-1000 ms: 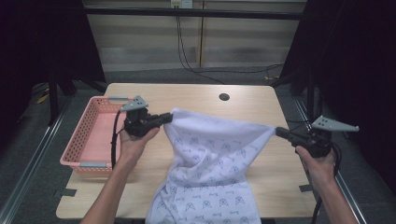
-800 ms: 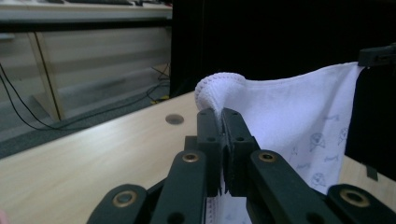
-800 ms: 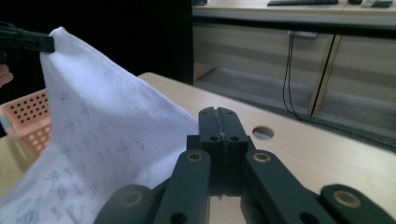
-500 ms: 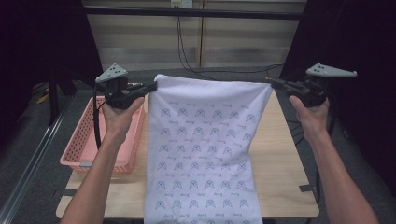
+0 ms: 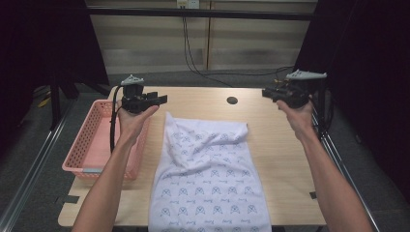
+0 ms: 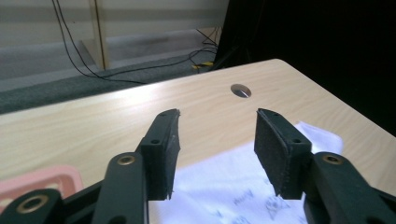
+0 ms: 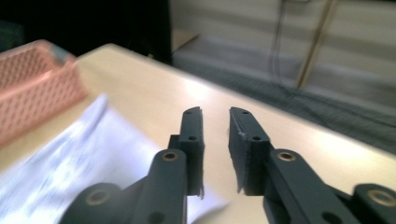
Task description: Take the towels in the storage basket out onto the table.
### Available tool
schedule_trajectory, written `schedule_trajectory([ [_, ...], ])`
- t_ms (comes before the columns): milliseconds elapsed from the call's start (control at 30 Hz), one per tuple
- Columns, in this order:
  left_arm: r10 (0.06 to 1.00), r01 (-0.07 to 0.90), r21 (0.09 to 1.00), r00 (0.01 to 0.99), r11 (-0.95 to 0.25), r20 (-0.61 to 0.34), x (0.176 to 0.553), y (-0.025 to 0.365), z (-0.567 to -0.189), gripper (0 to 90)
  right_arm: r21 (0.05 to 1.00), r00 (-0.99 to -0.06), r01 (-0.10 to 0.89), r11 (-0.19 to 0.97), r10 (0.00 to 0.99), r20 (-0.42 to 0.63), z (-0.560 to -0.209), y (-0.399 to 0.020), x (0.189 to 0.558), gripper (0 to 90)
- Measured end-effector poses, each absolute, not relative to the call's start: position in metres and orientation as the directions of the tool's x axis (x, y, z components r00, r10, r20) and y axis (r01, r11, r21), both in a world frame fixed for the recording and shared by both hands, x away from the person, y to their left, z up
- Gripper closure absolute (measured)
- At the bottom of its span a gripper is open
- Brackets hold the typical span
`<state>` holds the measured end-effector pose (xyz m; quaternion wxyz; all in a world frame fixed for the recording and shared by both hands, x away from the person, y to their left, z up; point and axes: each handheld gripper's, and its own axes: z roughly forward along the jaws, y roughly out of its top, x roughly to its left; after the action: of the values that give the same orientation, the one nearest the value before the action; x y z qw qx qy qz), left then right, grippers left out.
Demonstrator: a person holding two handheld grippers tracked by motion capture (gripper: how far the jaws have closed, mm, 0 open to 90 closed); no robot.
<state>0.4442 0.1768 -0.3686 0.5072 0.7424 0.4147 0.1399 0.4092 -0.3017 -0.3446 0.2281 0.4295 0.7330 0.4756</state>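
Both jaws have just been opening and hold nothing: left gripper (image 5: 162, 99) stands wide, right gripper (image 5: 267, 92) narrower. Between and below them the patterned cloth (image 5: 210, 181) lies on the table (image 5: 280, 145), its long axis running toward the person. Its crumpled far edge sits nearer the left gripper, beside the pink basket (image 5: 89, 145).

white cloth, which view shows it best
The high view: the whole white cloth lies spread on the table, far edge rumpled. The left gripper view catches one corner beyond the jaws; the right gripper view gives a blurred part.
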Motion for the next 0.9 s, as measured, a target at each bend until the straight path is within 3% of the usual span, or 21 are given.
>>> schedule_trajectory([
  [167,0.704,0.451,0.869,0.685,-0.204,-0.190,0.414,0.167,-0.374,59.9,0.863,-0.602,0.448,0.232,0.792,0.099,-0.384,-0.282,0.368,64.3],
  [300,0.643,0.437,0.865,0.742,-0.247,-0.191,0.386,0.156,-0.385,62.7,0.841,-0.632,0.485,0.240,0.760,0.148,-0.415,-0.279,0.338,62.7],
  [500,0.576,0.473,0.836,0.779,-0.278,-0.249,0.344,0.140,-0.420,64.0,0.780,-0.608,0.578,0.240,0.764,0.215,-0.466,-0.285,0.307,60.2],
  [633,0.535,0.491,0.810,0.800,-0.321,-0.272,0.321,0.137,-0.440,62.5,0.750,-0.626,0.588,0.302,0.757,0.186,-0.487,-0.279,0.290,57.8],
  [800,0.562,0.543,0.774,0.769,-0.325,-0.303,0.305,0.153,-0.464,60.4,0.736,-0.637,0.586,0.340,0.755,0.159,-0.497,-0.273,0.282,55.8],
  [900,0.569,0.559,0.752,0.764,-0.350,-0.304,0.296,0.160,-0.475,58.8,0.726,-0.632,0.579,0.372,0.767,0.111,-0.504,-0.266,0.281,61.1],
])
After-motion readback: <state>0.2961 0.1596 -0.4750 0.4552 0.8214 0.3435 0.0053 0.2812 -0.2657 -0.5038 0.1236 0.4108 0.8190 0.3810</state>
